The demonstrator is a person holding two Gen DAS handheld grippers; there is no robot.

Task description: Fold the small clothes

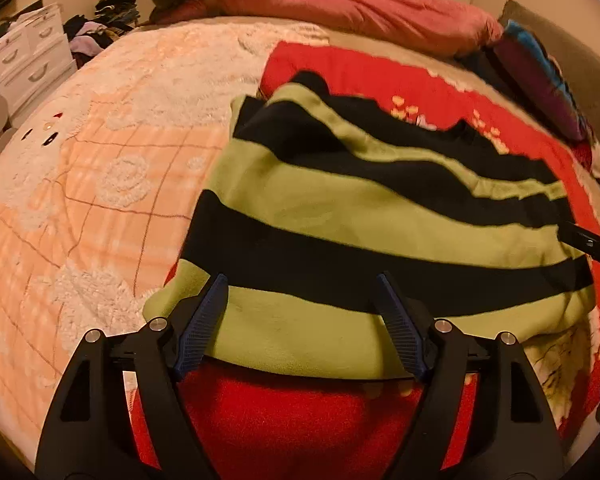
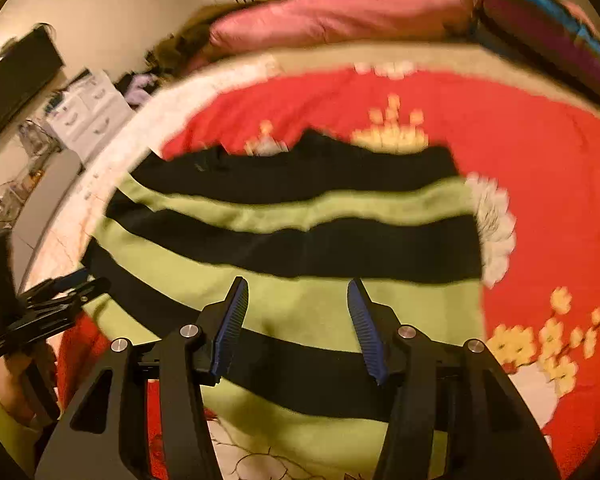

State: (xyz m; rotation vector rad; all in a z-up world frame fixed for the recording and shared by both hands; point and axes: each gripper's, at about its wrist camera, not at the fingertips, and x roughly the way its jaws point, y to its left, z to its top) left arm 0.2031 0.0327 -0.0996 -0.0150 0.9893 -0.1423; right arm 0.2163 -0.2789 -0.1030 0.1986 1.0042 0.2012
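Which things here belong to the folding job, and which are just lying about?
Job:
striped garment, green and black
left gripper, open
right gripper, open
red floral blanket it lies on

Lying about:
pink pillow
white drawer unit
clothes heap on the floor
peach bedspread

dim warm yellowish indoor light, strong fisheye bulge with dark vignetted corners — right wrist view motion-blurred

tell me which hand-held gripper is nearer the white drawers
Left. The left hand-held gripper is over the striped top's edge on the drawers' side; the right hand-held gripper is over its other half.
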